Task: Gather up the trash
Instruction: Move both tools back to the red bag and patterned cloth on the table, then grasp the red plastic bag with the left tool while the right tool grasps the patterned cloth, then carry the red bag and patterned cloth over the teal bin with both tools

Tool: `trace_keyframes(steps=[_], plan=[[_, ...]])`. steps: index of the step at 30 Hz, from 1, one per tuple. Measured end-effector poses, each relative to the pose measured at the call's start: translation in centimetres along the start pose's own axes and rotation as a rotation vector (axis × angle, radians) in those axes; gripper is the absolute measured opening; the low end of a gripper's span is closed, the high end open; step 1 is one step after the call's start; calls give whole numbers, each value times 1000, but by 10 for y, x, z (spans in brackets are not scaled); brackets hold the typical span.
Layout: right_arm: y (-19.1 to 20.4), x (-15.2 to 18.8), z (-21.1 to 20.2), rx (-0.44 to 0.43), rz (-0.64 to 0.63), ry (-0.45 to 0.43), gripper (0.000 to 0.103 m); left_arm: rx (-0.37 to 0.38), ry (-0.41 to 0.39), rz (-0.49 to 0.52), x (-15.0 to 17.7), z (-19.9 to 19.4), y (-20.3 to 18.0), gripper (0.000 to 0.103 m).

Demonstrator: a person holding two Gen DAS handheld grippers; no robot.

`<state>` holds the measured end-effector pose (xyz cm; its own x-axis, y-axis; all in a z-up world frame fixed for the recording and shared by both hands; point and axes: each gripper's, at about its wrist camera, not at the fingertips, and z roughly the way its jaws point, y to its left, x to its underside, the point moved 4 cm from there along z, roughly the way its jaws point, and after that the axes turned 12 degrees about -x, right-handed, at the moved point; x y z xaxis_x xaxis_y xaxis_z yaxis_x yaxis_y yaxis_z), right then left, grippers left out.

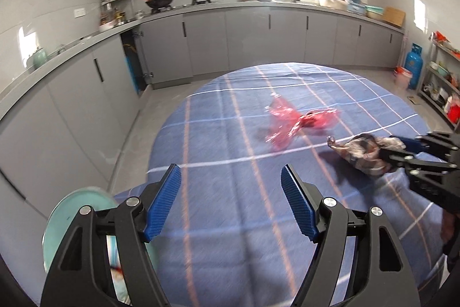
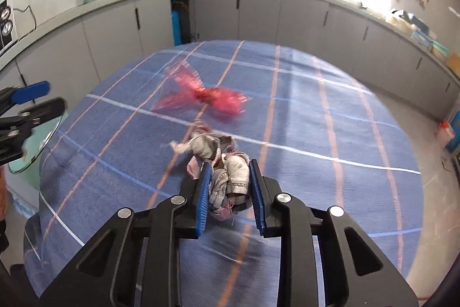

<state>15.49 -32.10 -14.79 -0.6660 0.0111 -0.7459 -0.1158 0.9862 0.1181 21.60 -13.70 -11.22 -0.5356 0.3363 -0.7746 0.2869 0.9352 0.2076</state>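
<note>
Two tools: right tool (image 2: 231,180) grips crumpled wad (image 2: 227,177); left tool (image 1: 231,192) agape.

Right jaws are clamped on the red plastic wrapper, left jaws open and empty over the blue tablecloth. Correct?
Not quite. The right gripper is clamped on the crumpled grey-pink rag, not the red plastic wrapper, which lies loose farther out on the blue tablecloth. The right wrist view shows this. The left gripper is open and empty, as you said.
</note>
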Motion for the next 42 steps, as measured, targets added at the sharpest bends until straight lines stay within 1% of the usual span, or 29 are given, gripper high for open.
trace_keyframes(steps=[3,7,10,13,16,17,19,20,21,22,23,25,27,31,35,42], plan=[[-28,-6,-11,73,35,-50,27,19,6,25,-13,16,-20,71],[-66,-16,-11,110,112,-82,27,53,26,51,-30,42,-47,71],[-79,-23,-8,112,135,-93,27,74,63,44,-39,66,-60,71],[-82,-28,-1,100,137,-91,27,85,95,60,-42,87,-72,71],[-85,-29,4,90,139,-88,27,113,135,71,-42,101,-80,69],[-86,-29,7,86,140,-83,27,127,154,78,-41,106,-83,67],[-85,-27,12,75,138,-67,27,154,184,83,-37,113,-86,45],[-84,-25,14,71,135,-59,27,168,200,101,-34,115,-89,41],[-83,-25,15,69,133,-52,27,176,204,112,-32,115,-91,33],[-82,-23,17,65,129,-42,27,186,205,118,-30,114,-91,22],[-80,-21,18,62,127,-37,27,192,205,128,-28,112,-92,18],[-78,-18,18,51,127,-29,27,182,189,136,-27,107,-91,13],[-74,-19,14,51,125,-40,27,179,168,136,-28,99,-87,11],[-64,-24,3,37,124,-88,27,152,118,117,-31,78,-71,10],[-47,-31,-5,24,102,-125,27,111,71,75,-30,52,-42,10],[-4,-50,-10,-23,53,-161,26,43,36,5,-14,20,6,10]])
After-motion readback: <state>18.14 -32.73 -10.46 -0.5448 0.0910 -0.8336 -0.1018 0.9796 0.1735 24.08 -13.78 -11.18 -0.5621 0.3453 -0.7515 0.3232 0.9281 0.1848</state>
